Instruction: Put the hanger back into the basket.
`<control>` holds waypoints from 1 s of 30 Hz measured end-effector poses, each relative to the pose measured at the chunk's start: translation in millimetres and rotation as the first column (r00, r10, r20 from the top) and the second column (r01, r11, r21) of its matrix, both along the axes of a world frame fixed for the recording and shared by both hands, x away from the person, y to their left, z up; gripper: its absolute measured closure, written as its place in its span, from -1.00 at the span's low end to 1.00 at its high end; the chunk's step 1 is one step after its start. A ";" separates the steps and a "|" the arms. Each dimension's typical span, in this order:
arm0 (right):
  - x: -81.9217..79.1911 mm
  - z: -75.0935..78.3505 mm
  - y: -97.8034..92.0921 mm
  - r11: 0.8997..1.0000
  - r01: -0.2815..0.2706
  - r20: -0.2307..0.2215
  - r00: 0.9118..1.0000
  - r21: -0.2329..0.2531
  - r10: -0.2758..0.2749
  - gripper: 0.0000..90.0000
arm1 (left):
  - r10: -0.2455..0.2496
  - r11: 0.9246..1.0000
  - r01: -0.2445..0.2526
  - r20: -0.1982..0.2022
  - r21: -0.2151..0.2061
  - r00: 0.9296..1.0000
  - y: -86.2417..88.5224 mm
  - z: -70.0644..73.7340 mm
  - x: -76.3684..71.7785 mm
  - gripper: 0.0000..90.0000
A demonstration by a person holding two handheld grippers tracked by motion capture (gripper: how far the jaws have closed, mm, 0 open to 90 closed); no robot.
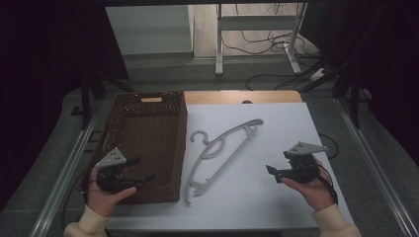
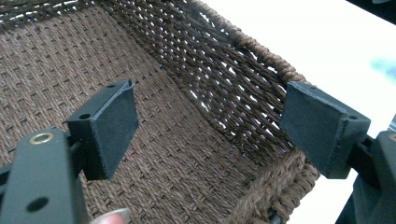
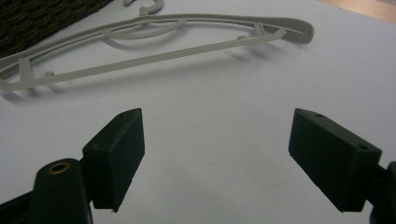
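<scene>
I have both claws released, nothing between their jaws. My right gripper [image 1: 274, 173] hovers over the white table [image 1: 276, 128], aimed at the grey hanger [image 3: 154, 44], which lies flat ahead of it and well apart, its hook toward the basket. My left gripper [image 1: 146, 178] hangs inside the woven basket [image 2: 261, 51], near its right wall. I judge the hanger is meant for the basket, so the right claw should approach its long bar first.
</scene>
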State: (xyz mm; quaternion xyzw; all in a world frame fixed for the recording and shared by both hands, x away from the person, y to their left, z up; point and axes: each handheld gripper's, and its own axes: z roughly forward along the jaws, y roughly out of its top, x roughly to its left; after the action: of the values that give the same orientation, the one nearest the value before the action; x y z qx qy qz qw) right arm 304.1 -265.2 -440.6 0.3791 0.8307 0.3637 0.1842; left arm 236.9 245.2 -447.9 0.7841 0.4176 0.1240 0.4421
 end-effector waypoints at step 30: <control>37.7 13.9 56.2 1.000 0.003 -0.081 0.997 0.016 -0.002 -0.63 | -0.012 1.000 0.012 0.001 -0.011 1.000 -1.4 2.9 0.4 -0.57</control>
State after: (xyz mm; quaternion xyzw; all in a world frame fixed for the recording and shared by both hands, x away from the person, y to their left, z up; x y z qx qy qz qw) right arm 341.8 -209.0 -426.7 0.3961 0.8340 0.3546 0.1475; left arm 237.2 243.8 -445.0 0.7841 0.4135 0.1196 0.4472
